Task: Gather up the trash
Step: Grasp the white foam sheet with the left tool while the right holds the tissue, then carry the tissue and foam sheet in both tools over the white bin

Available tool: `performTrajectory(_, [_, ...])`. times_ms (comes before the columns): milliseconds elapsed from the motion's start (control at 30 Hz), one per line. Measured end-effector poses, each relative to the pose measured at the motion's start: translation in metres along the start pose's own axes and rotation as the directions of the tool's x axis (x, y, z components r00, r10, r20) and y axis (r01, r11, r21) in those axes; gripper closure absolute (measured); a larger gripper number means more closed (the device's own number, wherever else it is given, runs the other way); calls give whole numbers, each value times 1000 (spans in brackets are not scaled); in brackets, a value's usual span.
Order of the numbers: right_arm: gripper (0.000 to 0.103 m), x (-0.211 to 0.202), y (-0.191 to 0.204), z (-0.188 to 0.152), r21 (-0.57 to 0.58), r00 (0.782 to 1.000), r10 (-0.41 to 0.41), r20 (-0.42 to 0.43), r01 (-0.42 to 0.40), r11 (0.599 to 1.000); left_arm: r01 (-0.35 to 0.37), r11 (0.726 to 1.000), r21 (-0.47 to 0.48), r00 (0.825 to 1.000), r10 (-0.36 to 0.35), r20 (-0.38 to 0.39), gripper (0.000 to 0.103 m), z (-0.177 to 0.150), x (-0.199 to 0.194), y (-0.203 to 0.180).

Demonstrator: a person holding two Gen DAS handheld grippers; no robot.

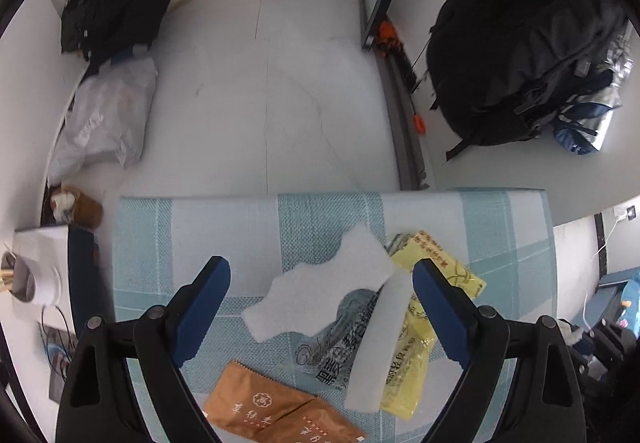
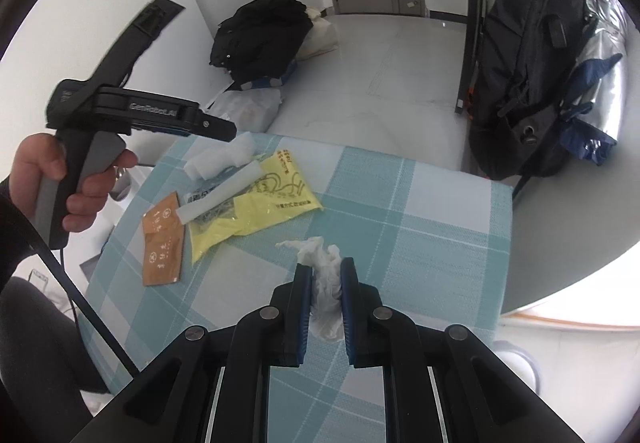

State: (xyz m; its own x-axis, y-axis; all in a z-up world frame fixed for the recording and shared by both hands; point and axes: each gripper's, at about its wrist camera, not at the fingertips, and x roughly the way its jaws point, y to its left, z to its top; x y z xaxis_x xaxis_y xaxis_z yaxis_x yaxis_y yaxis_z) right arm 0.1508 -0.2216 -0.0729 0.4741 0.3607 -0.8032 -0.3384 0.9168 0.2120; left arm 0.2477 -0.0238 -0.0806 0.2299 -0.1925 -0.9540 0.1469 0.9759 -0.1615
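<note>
My left gripper (image 1: 322, 273) hangs open above a heap of trash on the checked tablecloth (image 1: 224, 219). Between its blue fingers lies a white foam piece (image 1: 320, 283); beside it a white foam strip (image 1: 380, 339), a clear printed wrapper (image 1: 332, 351), a yellow bag (image 1: 440, 267) and a brown packet (image 1: 264, 407). The pads touch nothing. My right gripper (image 2: 325, 271) is shut on a crumpled white tissue (image 2: 326, 283), held over the tablecloth (image 2: 420, 227). In the right wrist view a hand holds the left gripper (image 2: 224, 133) over the foam piece (image 2: 216, 161), yellow bag (image 2: 276, 199) and brown packet (image 2: 162, 243).
A black backpack (image 1: 520, 43) leans at the right of the floor, dark clothes (image 1: 120, 3) and a grey plastic bag (image 1: 104, 119) lie at the left. A white cup with sticks (image 1: 24, 279) stands left of the table. The table's far edge (image 1: 332, 195) is close ahead.
</note>
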Motion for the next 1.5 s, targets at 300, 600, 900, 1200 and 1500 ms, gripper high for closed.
performTrajectory(300, [90,-4,-7,-2,3,1000,18,4,-18,1000,-65,997,52,994,69,-82,12,-1,19,-9])
performTrajectory(600, [90,-8,-12,-2,14,1000,17,11,-18,1000,-30,999,-19,996,28,-81,22,3,22,1])
performTrajectory(900, [89,-10,-8,-2,7,1000,20,12,-20,1000,-88,994,-69,994,83,-73,70,0,18,9])
performTrajectory(1200, [89,-11,-3,-2,-3,1000,21,21,-21,1000,-107,990,-92,993,103,-54,72,-7,13,16])
performTrajectory(1500, [89,-7,2,1,-17,1000,15,15,-15,1000,-113,983,-143,993,116,13,72,-15,-11,25])
